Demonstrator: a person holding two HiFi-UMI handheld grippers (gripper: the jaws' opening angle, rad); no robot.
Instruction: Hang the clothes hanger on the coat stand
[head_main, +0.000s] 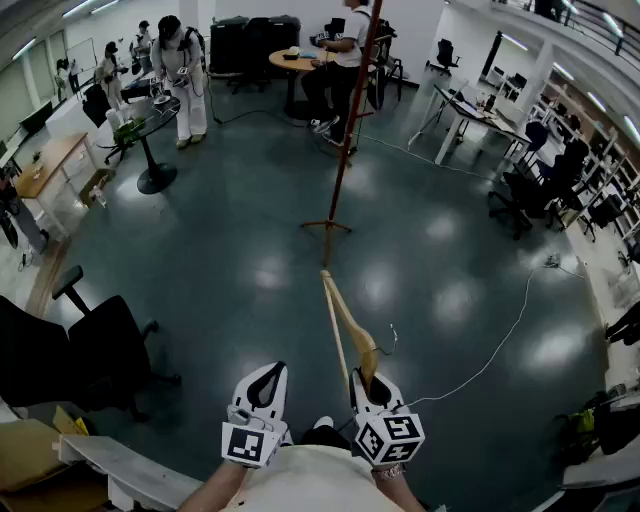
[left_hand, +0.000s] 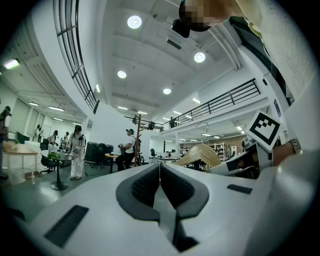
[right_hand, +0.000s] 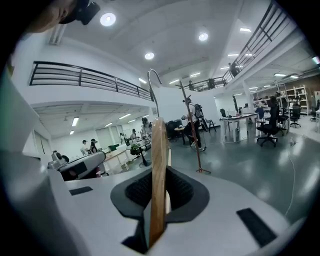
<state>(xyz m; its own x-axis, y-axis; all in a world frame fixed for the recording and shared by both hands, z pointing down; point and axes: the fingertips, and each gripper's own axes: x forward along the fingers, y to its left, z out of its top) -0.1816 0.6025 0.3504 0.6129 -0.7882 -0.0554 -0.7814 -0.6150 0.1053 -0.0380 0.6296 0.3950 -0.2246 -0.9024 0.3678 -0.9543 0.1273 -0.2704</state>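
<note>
Looks like the carrying step to me, with nothing hung yet. The right gripper (head_main: 368, 385) is clenched on one end of the wooden hanger (head_main: 347, 322). It holds the wood edge-on, so the rest pokes out ahead toward 12 o'clock, and the wire hook (right_hand: 155, 97) comes off its middle. The left gripper (head_main: 268, 378) sits just beside it at 9 o'clock. Its jaws are pressed together with nothing between them, so it's basically along for the ride.

The stand (head_main: 345, 130) is a thin reddish pole on a splayed base, dead ahead at 12 o'clock and well apart from the hanger's tip. There's open floor (head_main: 230, 260) between them. The head view cuts off the top of the pole. The right gripper view shows something up there that might be pegs, but it's too small to be sure.

My guess at what's next: close the gap, raise the hanger to peg height, turn the wrist so the hook's opening faces a peg, and lower it on before letting go. Holding it by one end means it'll want to swing.
</note>
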